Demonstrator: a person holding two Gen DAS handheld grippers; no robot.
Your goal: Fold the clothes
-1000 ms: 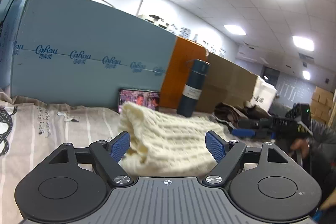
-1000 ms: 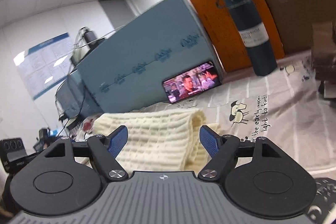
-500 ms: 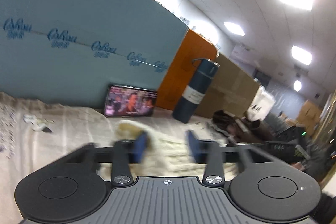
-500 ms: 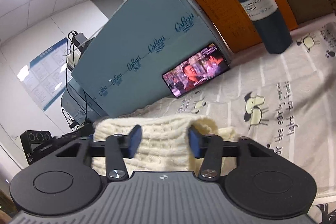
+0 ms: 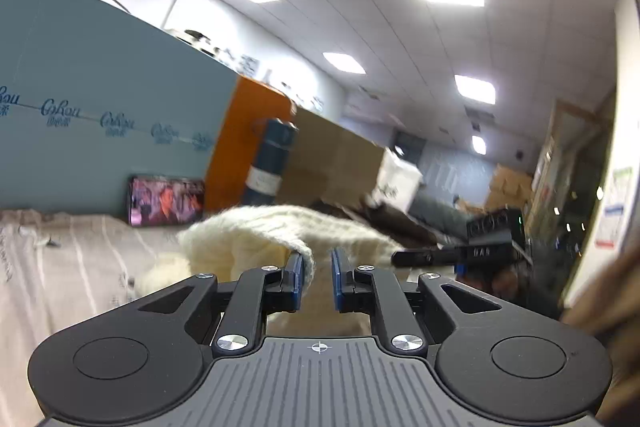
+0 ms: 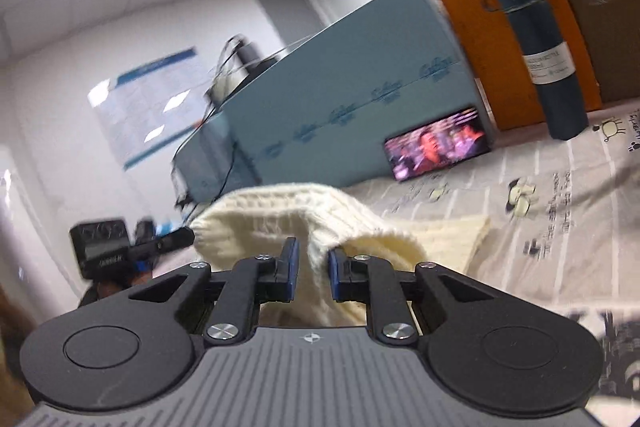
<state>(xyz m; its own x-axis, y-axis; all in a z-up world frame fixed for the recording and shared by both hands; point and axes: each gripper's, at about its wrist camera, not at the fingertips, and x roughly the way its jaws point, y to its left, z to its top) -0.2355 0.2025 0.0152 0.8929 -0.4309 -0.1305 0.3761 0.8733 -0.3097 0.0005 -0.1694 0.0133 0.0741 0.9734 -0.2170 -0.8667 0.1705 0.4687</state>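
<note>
Cream knitted sweater (image 6: pixel 304 227) lies bunched on the printed bedsheet (image 6: pixel 560 219), lifted at both ends: left gripper (image 5: pixel 318 277) and right gripper (image 6: pixel 311 273) have each just closed, pinching its fabric.

left gripper (image 5: pixel 317 277) jaws closed, right gripper (image 6: pixel 312 273) jaws closed

Right gripper (image 6: pixel 311 273): clamped on cream knit sweater (image 6: pixel 280 215), fold bunched between blue pads.
Sweater: lifted over printed bedsheet (image 6: pixel 540 227).
Phone (image 6: pixel 437 143): propped against blue box (image 6: pixel 340 99), screen lit.
Flask (image 6: pixel 536 51): upright, far edge.
</note>
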